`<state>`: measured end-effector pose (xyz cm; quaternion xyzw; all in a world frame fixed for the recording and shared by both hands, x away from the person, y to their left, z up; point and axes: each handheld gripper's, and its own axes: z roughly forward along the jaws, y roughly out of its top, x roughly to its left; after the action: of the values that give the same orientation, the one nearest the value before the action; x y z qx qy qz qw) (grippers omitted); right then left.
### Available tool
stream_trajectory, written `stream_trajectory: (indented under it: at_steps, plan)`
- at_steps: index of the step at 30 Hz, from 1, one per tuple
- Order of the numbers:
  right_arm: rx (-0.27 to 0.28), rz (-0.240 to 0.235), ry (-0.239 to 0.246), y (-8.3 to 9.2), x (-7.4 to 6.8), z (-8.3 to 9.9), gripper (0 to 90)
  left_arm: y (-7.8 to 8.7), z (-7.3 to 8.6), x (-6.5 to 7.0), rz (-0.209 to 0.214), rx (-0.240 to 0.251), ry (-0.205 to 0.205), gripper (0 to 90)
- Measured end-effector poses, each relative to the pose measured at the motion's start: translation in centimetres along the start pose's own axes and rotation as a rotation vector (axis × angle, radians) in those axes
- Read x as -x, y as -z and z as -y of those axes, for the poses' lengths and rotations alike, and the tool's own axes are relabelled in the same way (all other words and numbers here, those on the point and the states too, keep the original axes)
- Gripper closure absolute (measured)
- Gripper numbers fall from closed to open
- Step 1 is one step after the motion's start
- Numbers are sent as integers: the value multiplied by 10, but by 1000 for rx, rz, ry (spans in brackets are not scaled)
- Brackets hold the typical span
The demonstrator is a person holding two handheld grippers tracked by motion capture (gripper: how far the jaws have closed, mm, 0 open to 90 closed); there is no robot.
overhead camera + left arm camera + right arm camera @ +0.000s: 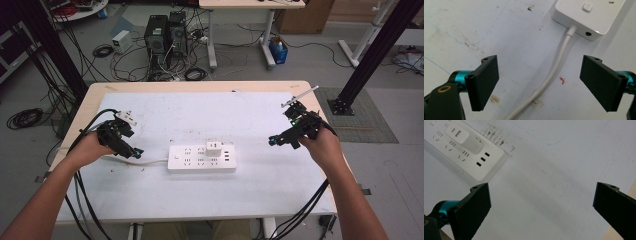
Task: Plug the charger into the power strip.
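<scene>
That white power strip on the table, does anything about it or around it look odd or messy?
Nothing looks broken. The power strip lies flat with a white adapter plugged in. Only dark smudges and a small red scrap mark the table sheet.

The place looked like a robotics lab or workshop. Beyond the right gripper [273, 141] stood black metal frame posts [372, 52] on a bare grey floor [240, 60]. Past the left gripper [137, 152], across the table [200, 86], desktop computer towers [165, 34] sat among loose, tangled cables [125, 62], near a second desk [250, 4].
</scene>
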<state>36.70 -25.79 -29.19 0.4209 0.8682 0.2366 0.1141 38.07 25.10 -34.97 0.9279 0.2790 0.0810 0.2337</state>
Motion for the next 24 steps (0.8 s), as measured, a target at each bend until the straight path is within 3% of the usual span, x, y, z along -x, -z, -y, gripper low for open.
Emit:
stream_trajectory:
  at_steps: [6,24]
  plan:
    - [-5,0,-2,-3,-2,13,9,5,2,1,-9,8,4,158]
    - [-1,-16,-19,-11,-3,24,9,-1,12,3,-19,12,33,159]
